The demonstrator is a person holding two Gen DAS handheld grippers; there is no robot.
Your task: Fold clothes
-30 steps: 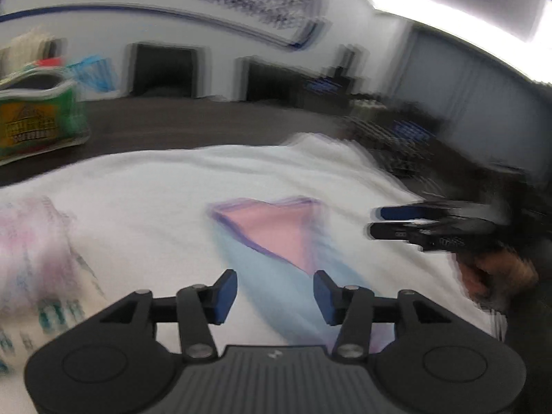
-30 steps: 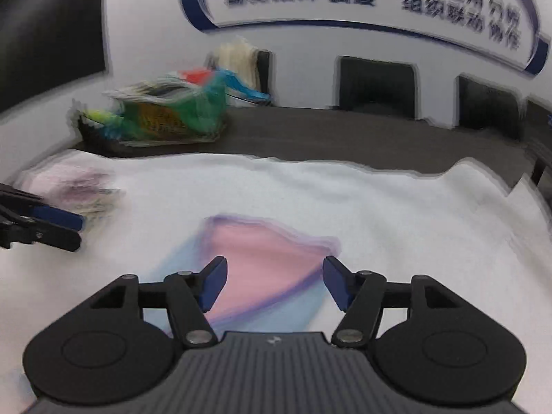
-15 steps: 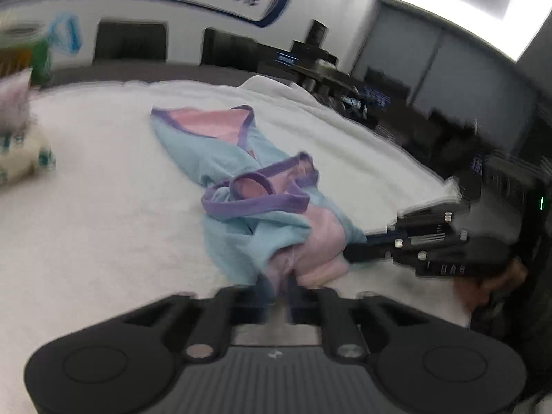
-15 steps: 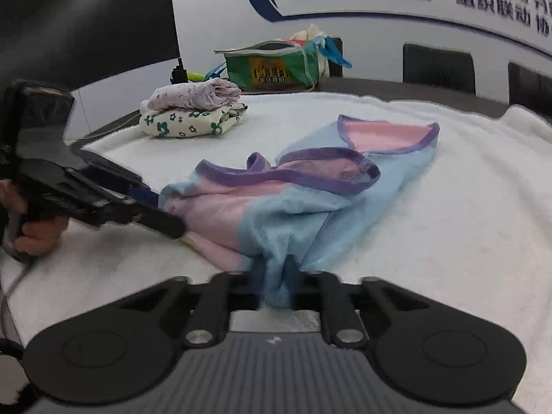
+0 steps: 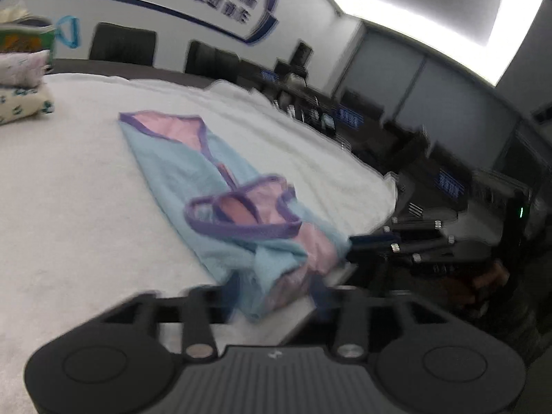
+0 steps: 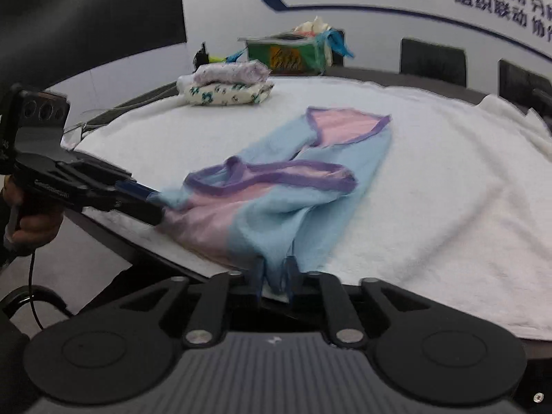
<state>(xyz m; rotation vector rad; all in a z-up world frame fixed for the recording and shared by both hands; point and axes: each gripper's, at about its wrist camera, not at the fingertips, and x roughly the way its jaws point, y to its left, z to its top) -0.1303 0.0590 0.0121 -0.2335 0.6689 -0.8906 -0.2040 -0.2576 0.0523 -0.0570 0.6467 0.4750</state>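
Note:
A light blue and pink garment with purple trim [image 5: 207,186] lies stretched across the white towel-covered table [image 5: 69,214]; it also shows in the right wrist view [image 6: 276,193]. My left gripper [image 5: 276,286] has its blurred fingers spread, with the garment's near hem between them at the table's edge. My right gripper [image 6: 274,276] is shut on another part of the same hem. Each gripper shows in the other's view: the right one [image 5: 379,245], the left one [image 6: 145,200], both at the garment's near end.
Two folded garments [image 6: 224,84] are stacked at the far side of the table. A green bag [image 6: 293,53] stands behind them. Dark chairs [image 6: 433,60] line the far edge. The table edge [image 6: 172,252] runs just in front of both grippers.
The garment has been drawn longer toward the near table edge. My left fingers, shut half a second ago, now stand spread. A second ago both grippers were open above the garment.

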